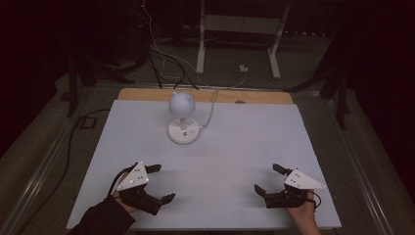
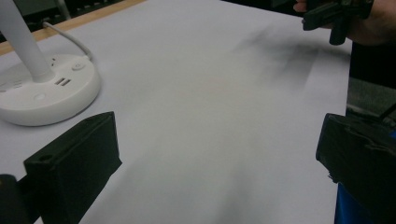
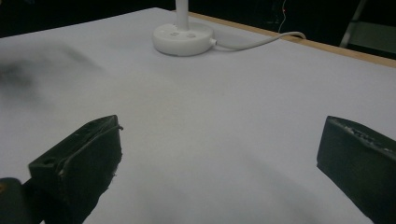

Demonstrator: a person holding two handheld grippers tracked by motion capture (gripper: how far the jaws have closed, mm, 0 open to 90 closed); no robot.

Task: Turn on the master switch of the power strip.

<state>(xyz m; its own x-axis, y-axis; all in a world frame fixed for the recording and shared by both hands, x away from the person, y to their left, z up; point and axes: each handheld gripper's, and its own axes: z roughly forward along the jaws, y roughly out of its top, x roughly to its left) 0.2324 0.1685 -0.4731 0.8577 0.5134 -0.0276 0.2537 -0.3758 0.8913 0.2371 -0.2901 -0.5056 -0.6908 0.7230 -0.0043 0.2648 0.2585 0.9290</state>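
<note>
White sheet [image 1: 235, 147] covers wooden table [image 1: 147, 94], dark room.

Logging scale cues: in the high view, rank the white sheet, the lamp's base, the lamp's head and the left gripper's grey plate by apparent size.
1. White sheet
2. Lamp base and grey plate: alike; the plate sits nearer the camera, so unranked
3. Lamp head

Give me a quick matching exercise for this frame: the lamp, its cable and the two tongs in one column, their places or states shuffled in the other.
Things:
1. lamp
2. lamp cable
3. left tongs
4. right tongs

Places or states:
A. open, near edge of table, right side
B. standing at the far middle of the white table
C. open, near edge of table, left side
D. running off the far edge

Pairs: 1-B, 2-D, 3-C, 4-A
</note>
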